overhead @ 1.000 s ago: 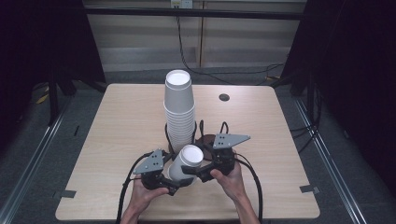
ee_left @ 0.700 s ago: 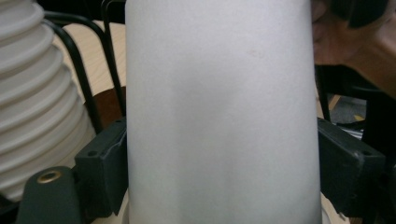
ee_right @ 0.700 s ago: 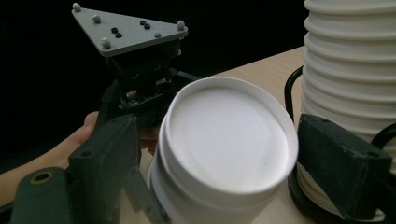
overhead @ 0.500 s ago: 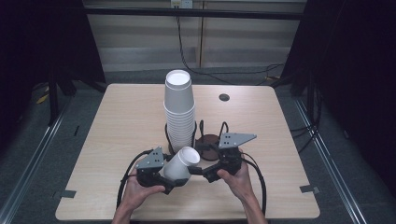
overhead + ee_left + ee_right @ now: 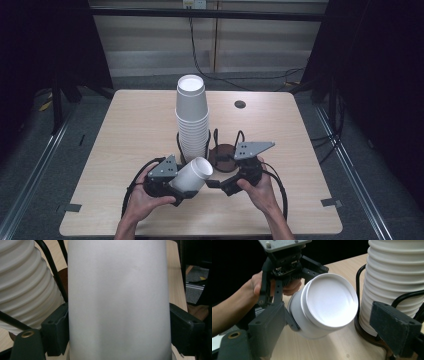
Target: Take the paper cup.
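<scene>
A white paper cup [image 5: 192,175] lies on its side above the table's near middle, with my left gripper [image 5: 184,182] shut on its wall. In the left gripper view the cup [image 5: 117,300] sits between the black pads [image 5: 56,332]. Its closed base [image 5: 329,302] faces my right gripper [image 5: 332,326], which is open, its jaws wide apart on either side of the base without touching it. In the high view the right gripper [image 5: 216,184] sits just right of the cup. A tall stack of upturned white cups [image 5: 191,120] stands in a black wire holder [image 5: 222,152] just behind both grippers.
The stack [image 5: 397,277] rises close on the right of the right gripper view, and the left gripper [image 5: 287,265] with its hand is behind the cup. A small dark round hole [image 5: 240,104] marks the wooden table [image 5: 125,125] at the back right. Dark floor surrounds the table.
Both hands have drawn back toward the near edge. The cup has tipped from nearly upright to lying sideways, base toward the right gripper, which has shifted slightly away to the right.
</scene>
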